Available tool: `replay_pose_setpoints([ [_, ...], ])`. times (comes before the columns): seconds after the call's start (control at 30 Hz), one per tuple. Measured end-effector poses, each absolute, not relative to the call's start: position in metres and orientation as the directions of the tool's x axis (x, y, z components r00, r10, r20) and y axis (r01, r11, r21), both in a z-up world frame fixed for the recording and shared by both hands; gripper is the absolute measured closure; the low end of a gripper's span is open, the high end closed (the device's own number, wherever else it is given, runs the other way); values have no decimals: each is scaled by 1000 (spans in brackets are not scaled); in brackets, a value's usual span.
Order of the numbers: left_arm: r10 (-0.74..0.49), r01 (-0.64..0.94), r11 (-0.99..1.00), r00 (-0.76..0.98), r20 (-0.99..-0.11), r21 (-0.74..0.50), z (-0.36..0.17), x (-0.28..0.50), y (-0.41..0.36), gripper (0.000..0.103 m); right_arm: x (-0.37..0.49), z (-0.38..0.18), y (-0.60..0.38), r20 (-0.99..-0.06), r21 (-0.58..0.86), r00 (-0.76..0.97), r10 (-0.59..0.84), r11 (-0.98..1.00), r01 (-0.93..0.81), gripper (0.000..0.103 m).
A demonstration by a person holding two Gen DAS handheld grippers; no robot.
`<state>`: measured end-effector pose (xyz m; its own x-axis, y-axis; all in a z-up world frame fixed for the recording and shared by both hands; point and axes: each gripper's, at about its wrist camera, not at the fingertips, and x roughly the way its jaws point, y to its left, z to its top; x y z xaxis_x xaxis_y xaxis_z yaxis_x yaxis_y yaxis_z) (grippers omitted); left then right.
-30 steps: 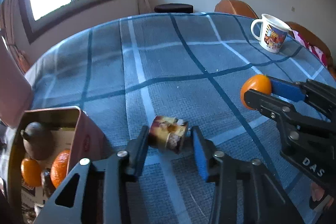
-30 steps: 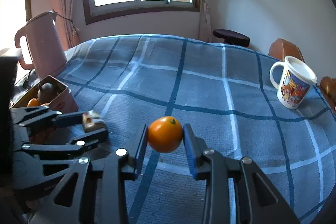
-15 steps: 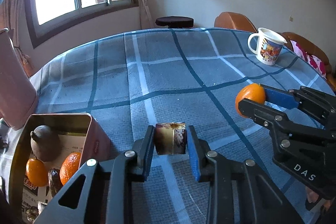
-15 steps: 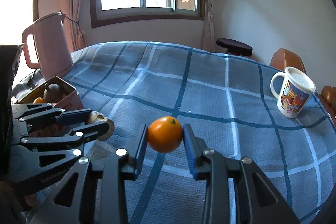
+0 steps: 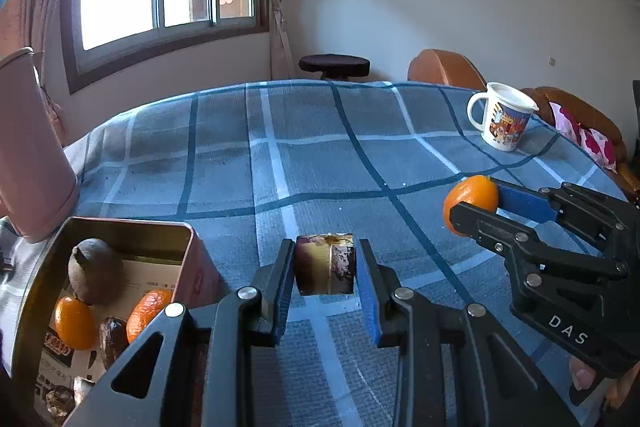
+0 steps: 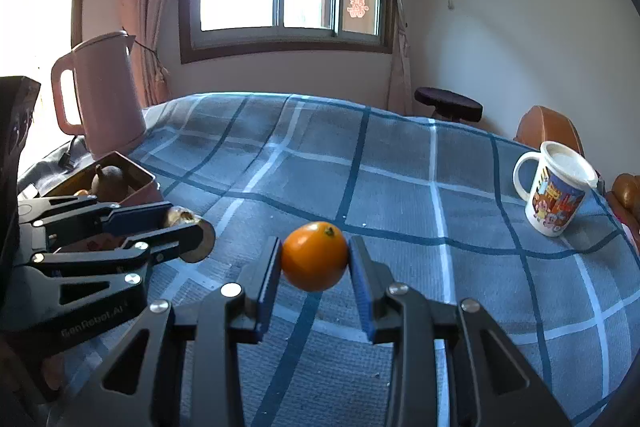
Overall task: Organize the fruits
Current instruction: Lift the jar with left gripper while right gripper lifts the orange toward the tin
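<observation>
Fruit is in both grippers, clear of the blue checked desk [image 5: 320, 155]. The left gripper [image 5: 325, 273] has its jaws closed on a short brown-and-cream cut chunk [image 5: 325, 269], just right of the open tin [image 5: 132, 227]. The right gripper [image 6: 315, 257] has its jaws closed on a small orange [image 6: 315, 255], well right of the tin. To do the drop well, I would bring each piece over the tin's open mouth, lower it past the rim, then part the jaws gently, one gripper at a time so they do not collide. The tin holds a dull brown pear-shaped fruit [image 5: 94, 277], two oranges [image 5: 74, 323], a darker piece and some printed paper. The mug [image 5: 502, 121], far right of the tin, shows no contents
</observation>
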<state>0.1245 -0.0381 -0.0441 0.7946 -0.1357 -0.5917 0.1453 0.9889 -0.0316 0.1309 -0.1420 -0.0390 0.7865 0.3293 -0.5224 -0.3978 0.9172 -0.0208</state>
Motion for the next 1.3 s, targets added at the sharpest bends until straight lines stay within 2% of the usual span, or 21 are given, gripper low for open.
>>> replay_pose_setpoints([
  [1.3, -71, 90, 996, 891, -448, 22, -28, 94, -38, 71, 105, -26, -147, -382, -35, 842, 380, 905, -424, 66],
])
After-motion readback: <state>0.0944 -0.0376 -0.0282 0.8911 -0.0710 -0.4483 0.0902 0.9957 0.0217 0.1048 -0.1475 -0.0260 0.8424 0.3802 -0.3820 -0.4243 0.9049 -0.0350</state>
